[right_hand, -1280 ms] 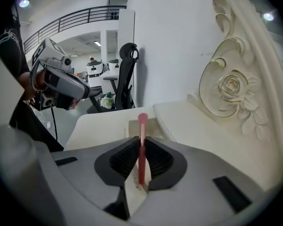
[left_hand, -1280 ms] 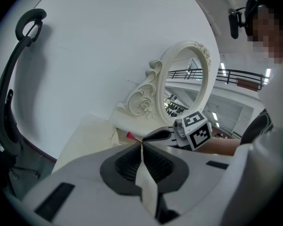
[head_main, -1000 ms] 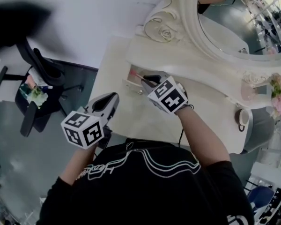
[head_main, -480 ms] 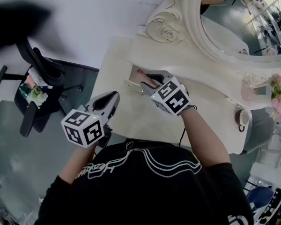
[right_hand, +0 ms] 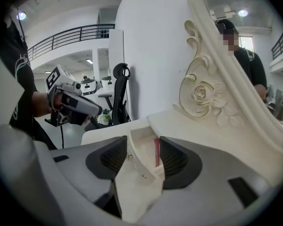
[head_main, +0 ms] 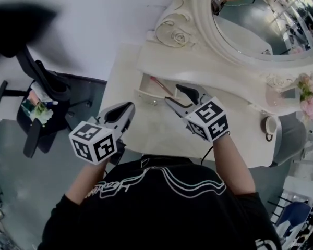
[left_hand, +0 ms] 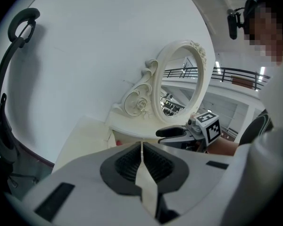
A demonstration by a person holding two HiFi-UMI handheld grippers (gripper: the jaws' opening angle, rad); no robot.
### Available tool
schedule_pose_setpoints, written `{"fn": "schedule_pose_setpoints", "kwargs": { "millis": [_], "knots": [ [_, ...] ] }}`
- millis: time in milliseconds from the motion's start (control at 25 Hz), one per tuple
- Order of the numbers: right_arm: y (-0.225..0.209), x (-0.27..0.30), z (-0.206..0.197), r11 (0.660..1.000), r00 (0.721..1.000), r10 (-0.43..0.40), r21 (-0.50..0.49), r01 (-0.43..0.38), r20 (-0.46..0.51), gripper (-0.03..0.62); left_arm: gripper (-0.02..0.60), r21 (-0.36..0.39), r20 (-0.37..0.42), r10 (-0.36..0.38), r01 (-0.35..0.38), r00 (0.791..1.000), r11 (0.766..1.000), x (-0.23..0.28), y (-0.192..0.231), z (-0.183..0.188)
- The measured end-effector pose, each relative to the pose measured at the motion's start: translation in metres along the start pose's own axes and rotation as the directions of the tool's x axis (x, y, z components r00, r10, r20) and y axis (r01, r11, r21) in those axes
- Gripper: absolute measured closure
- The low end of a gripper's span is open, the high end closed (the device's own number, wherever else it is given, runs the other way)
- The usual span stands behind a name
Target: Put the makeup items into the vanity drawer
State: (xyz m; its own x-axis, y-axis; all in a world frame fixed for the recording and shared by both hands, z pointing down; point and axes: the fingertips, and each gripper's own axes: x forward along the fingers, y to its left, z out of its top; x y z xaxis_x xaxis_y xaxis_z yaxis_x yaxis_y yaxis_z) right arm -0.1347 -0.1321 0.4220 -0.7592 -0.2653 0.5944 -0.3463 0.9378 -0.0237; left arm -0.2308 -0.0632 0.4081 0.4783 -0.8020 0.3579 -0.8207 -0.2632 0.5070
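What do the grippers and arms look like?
Both the left gripper and right gripper have light grey shells with black ribbed pads, each bearing a white cube with black square markers. A black cable trails from the right one. The person wears a black top with white line print.

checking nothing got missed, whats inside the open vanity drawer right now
One slim pink makeup stick lies inside the drawer. No other item shows there. The drawer's rear end runs under the vanity top, so that part is covered and cannot be seen.
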Motion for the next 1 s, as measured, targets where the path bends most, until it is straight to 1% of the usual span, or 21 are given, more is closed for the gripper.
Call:
{"fn": "schedule_pose_setpoints", "kwargs": {
  "millis": [160, 320, 520, 680, 1000],
  "knots": [
    [-0.002, -0.025, -0.010, 0.998, 0.999, -0.044, 0.039, 0.043, 0.029, 0.366, 0.549, 0.021, -0.020, -0.034, 0.034, 0.999, 0.999, 0.010, -0.013, -0.003],
    [-0.008, -0.048, -0.030, 0.992, 0.995, -0.094, 0.093, 0.091, 0.033, 0.358, 0.549, 0.039, -0.043, -0.071, 0.073, 0.997, 0.997, 0.025, -0.026, -0.008],
    [-0.019, -0.073, -0.059, 0.978, 0.987, -0.159, 0.137, 0.156, 0.013, 0.355, 0.549, 0.052, -0.081, -0.117, 0.121, 0.990, 0.991, 0.045, -0.044, -0.017],
    [-0.024, -0.091, -0.084, 0.966, 0.981, -0.195, 0.174, 0.194, -0.011, 0.355, 0.549, 0.065, -0.109, -0.146, 0.154, 0.983, 0.986, 0.056, -0.058, -0.023],
    [-0.031, -0.108, -0.133, 0.941, 0.967, -0.242, 0.225, 0.254, -0.079, 0.355, 0.549, 0.078, -0.140, -0.168, 0.180, 0.976, 0.980, 0.073, -0.072, -0.030]
  ]
}}
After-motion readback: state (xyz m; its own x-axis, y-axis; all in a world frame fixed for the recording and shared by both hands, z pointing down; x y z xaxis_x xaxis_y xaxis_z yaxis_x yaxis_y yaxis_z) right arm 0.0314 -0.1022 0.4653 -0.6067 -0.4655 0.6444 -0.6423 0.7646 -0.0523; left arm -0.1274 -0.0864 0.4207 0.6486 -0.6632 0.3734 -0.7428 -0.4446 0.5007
